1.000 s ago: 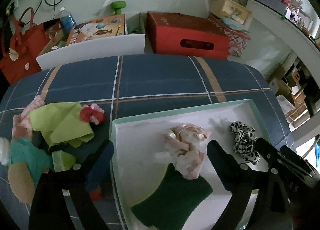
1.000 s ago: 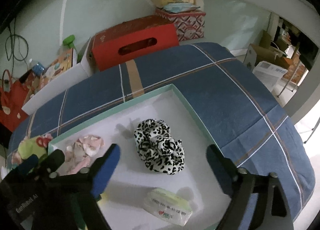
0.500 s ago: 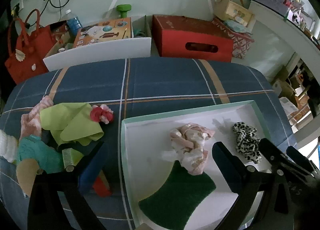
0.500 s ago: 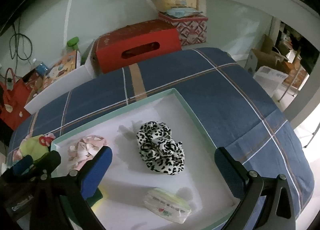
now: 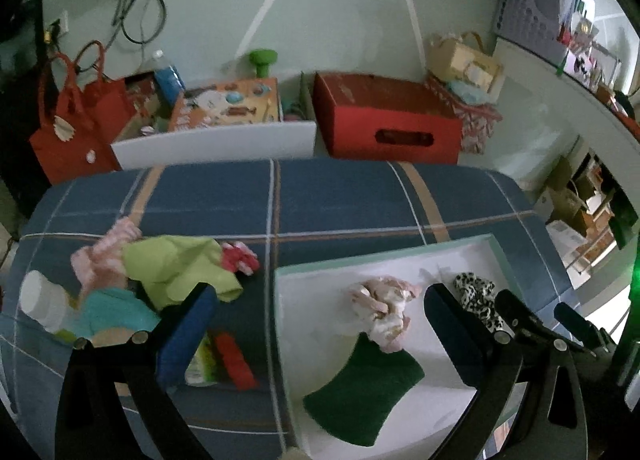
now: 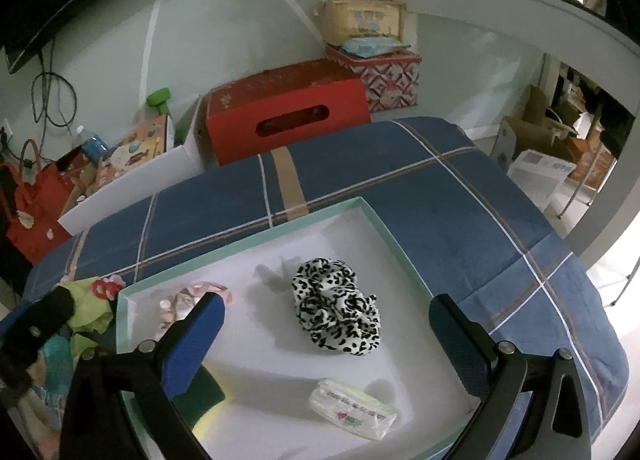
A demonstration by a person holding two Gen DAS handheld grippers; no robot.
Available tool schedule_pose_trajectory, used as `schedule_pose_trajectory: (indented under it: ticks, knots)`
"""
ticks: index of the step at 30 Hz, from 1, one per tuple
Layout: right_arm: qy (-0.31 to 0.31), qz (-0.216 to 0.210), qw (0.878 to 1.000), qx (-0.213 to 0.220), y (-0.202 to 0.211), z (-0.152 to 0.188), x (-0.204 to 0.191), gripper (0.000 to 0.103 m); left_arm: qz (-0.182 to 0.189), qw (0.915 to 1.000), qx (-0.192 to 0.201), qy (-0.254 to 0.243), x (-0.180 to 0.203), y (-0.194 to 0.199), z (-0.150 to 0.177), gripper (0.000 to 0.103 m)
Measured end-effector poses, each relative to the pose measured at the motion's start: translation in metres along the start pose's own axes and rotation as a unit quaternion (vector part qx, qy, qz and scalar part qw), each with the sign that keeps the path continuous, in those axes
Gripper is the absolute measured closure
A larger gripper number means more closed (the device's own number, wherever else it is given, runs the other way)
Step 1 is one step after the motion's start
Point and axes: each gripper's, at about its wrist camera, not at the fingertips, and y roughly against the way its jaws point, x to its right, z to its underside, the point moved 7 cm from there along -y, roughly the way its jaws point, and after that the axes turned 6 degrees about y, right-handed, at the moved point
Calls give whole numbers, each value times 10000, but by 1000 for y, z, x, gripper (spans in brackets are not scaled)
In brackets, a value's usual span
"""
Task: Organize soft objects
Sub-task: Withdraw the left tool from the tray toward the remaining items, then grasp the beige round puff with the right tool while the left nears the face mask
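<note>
A white tray with a mint rim lies on the counter, which is covered in a blue plaid cloth. Inside the tray are a leopard scrunchie near the middle, a pink crumpled cloth toward the left side, a green sponge touching the near edge of that cloth, and a small tissue pack at the near side, apart from the scrunchie.

To the left of the tray, on the counter, sits a loose pile: a lime cloth, a pink knit piece just beside it, a red-and-white scrunchie at the lime cloth's right edge, a teal cloth nearer, and a white roll at the far left.

The left gripper hangs above the tray's left rim, spread wide and holding nothing. The right gripper hangs above the tray over the leopard scrunchie, also spread wide and empty.

Beyond the counter stand a red box and a red bag.
</note>
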Motion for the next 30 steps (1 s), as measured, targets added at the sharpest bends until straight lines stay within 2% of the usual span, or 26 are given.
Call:
schedule_pose_trajectory:
  ticks: [4, 8, 15, 19, 23, 30]
  knots:
    - [-112, -267, 9995, 124, 6, -1, -6, 0, -31, 9998, 139, 171, -18, 14, -8, 0]
    - [49, -236, 9996, 136, 10, 0, -14, 0, -141, 9986, 291, 430, -46, 30, -14, 0]
    - [216, -661, 9976, 65, 12, 5, -43, 0, -496, 9927, 492, 985, -116, 56, -17, 0]
    - [472, -824, 9954, 90, 15, 8, -69, 0, -766, 9847, 499, 1484, -167, 64, -9, 0]
    - [741, -1202, 9899, 105, 20, 10, -101, 0, -1027, 9742, 455, 1957, -214, 68, 8, 0]
    - [1163, -1427, 9828, 157, 35, 19, -154, 0, -1434, 9583, 203, 2465, -272, 69, 44, 0]
